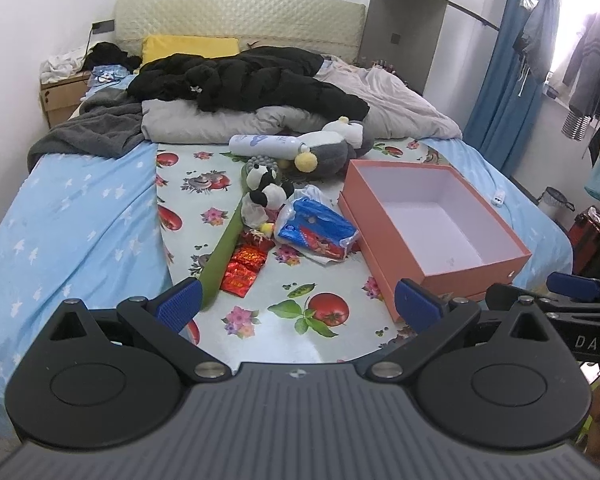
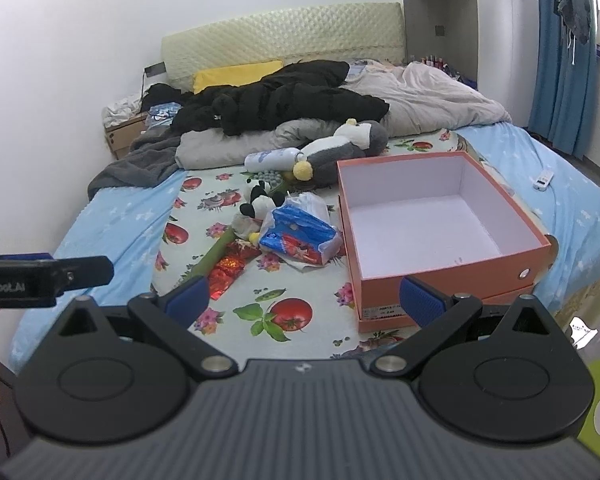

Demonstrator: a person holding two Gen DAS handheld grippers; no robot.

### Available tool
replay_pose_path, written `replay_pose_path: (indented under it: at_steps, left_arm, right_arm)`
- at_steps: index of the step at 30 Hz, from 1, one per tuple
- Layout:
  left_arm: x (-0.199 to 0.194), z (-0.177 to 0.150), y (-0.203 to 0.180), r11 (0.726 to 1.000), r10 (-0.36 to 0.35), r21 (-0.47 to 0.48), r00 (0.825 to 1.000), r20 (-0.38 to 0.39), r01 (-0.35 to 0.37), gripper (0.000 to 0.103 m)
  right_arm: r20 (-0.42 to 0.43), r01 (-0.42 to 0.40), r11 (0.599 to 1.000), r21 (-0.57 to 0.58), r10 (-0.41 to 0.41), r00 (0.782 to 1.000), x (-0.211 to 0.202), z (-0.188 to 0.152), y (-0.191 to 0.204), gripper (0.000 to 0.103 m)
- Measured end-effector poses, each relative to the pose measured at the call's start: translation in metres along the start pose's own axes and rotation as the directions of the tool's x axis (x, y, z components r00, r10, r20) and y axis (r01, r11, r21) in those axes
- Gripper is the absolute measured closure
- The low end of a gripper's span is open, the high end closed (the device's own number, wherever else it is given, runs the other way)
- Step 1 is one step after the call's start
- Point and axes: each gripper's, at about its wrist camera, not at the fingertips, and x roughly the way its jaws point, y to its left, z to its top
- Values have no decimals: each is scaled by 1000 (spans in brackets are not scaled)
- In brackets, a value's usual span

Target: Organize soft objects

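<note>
An open orange box [image 1: 396, 236] [image 2: 440, 272] with a white inside sits empty on the bed, right of a pile of items. The pile holds a black-and-white panda plush [image 1: 266, 190] [image 2: 260, 202], a blue plastic pack [image 1: 316, 230] [image 2: 298, 236], red foil packets [image 1: 244, 266] [image 2: 226, 268] and a long green soft piece [image 1: 224, 252] [image 2: 216, 252]. A grey-and-white penguin plush [image 1: 328, 148] [image 2: 340, 148] lies behind, by a white bottle [image 1: 264, 145] [image 2: 272, 159]. My left gripper [image 1: 298, 304] and right gripper [image 2: 306, 300] are open and empty, near the bed's foot.
A fruit-print cloth [image 1: 300, 320] covers the light blue sheet [image 1: 68, 216]. A black jacket [image 1: 244, 80], grey blanket and beige duvet are heaped near the headboard. A nightstand [image 1: 62, 94] stands at left. A blue curtain [image 1: 504, 64] and hanging clothes are at right. A white remote [image 2: 543, 180] lies on the sheet.
</note>
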Motion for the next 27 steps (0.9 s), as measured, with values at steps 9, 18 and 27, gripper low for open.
replay_pose_path:
  at_steps: [9, 18, 27]
  left_arm:
    - [14, 0, 6, 1000, 24, -6, 999, -26, -24, 0]
    - [42, -1, 7, 999, 40, 9, 997, -61, -40, 0]
    - [85, 7, 12, 1000, 14, -8, 995, -99, -15, 0]
  right_arm:
    - [-47, -6, 1000, 11, 7, 999, 25, -2, -1, 0]
    - [-79, -30, 998, 49, 34, 996, 40, -3, -6, 0]
    - [-112, -37, 997, 65, 45, 993, 69, 6, -16, 3]
